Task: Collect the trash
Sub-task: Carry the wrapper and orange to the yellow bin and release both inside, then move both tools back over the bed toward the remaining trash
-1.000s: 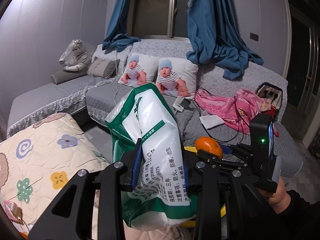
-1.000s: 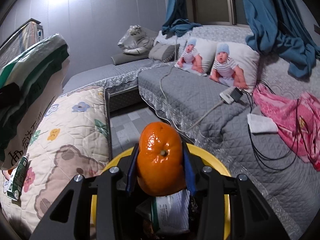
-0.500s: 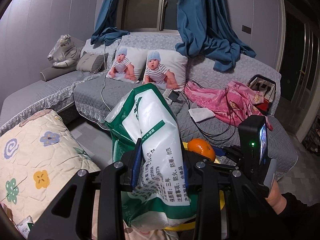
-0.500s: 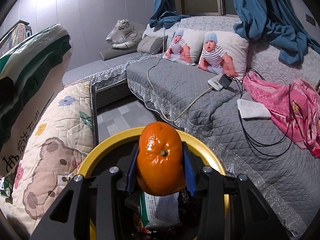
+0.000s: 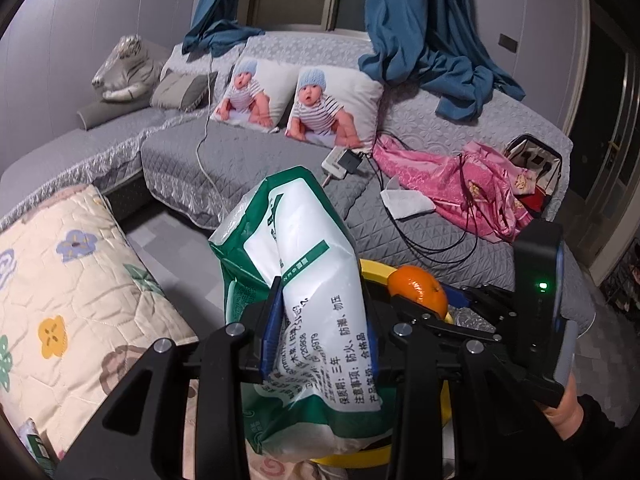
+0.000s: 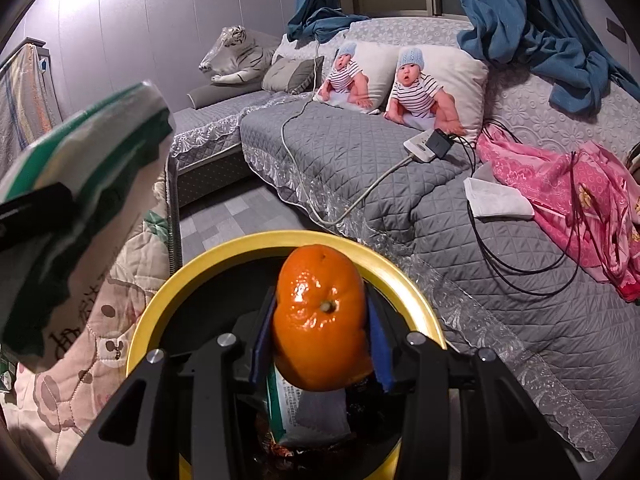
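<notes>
My left gripper (image 5: 320, 322) is shut on a crumpled green-and-white plastic package (image 5: 304, 264), which stands up between the blue pads. The same package (image 6: 80, 184) fills the left side of the right wrist view. My right gripper (image 6: 320, 326) is shut on an orange mandarin (image 6: 320, 320), held over the open mouth of a yellow-rimmed bin (image 6: 224, 252). A green-and-white wrapper (image 6: 304, 408) lies inside the bin below the fruit. In the left wrist view the mandarin (image 5: 418, 292) and the bin's rim (image 5: 376, 270) sit just right of the package.
A grey quilted sofa (image 6: 360, 160) runs across the back with cushions, a charger with cables (image 5: 340, 160), a white tissue (image 5: 404, 200) and pink cloth (image 5: 460, 176). A floral quilt (image 5: 72, 280) covers the surface at left. A person's hand (image 5: 564, 412) holds the right gripper.
Both grippers have sunk toward the bin, whose yellow rim looms larger in the right wrist view. The left gripper carried the package closer to the bin. The mandarin has tilted slightly between the pads.
</notes>
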